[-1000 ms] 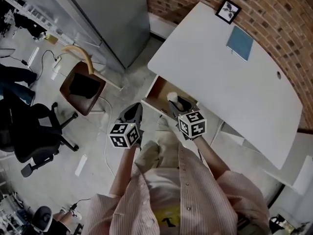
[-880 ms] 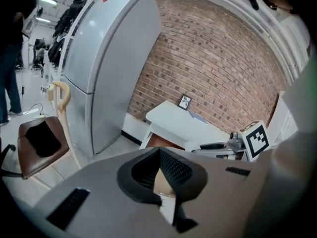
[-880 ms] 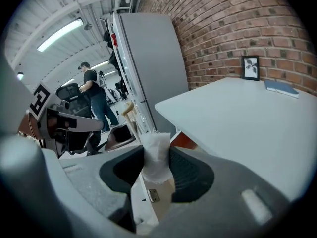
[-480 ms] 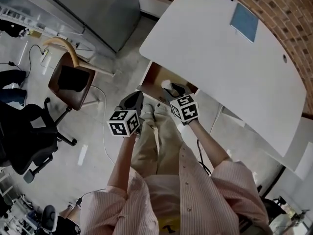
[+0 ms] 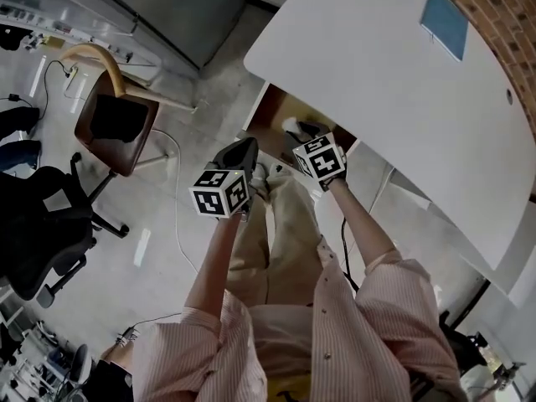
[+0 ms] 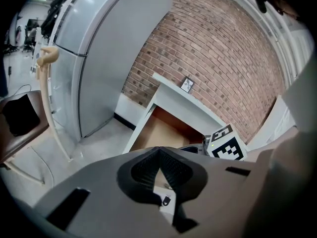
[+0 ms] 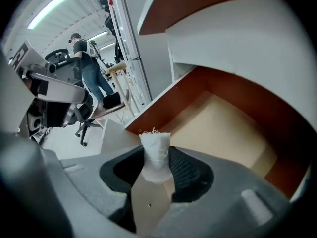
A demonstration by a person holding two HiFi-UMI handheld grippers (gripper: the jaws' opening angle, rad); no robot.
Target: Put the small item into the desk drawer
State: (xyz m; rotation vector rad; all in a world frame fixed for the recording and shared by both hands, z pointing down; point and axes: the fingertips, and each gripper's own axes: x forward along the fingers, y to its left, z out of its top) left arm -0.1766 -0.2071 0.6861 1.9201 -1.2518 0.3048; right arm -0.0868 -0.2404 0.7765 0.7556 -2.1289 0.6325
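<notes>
The desk drawer (image 5: 270,111) stands pulled out under the white desk (image 5: 394,82), its wooden floor (image 7: 223,128) bare where it shows. My right gripper (image 5: 295,132) is shut on the small item (image 7: 154,150), a white crumpled piece that sticks up between the jaws. In the head view the small item (image 5: 290,125) hangs over the open drawer. My left gripper (image 5: 243,147) is shut with nothing in it, just outside the drawer's front edge. In the left gripper view, the drawer (image 6: 161,133) lies ahead of the left gripper (image 6: 158,151), with the right gripper's marker cube (image 6: 225,145) beside it.
A wooden chair (image 5: 117,124) and a black office chair (image 5: 42,224) stand on the floor to the left. A grey cabinet (image 5: 167,7) rises behind them. A blue notebook (image 5: 444,19) lies on the desk by the brick wall. A person (image 7: 86,63) stands far off.
The head view has shifted over the drawer. My right gripper has stayed over the drawer with the small item. My left gripper has stayed near the drawer front.
</notes>
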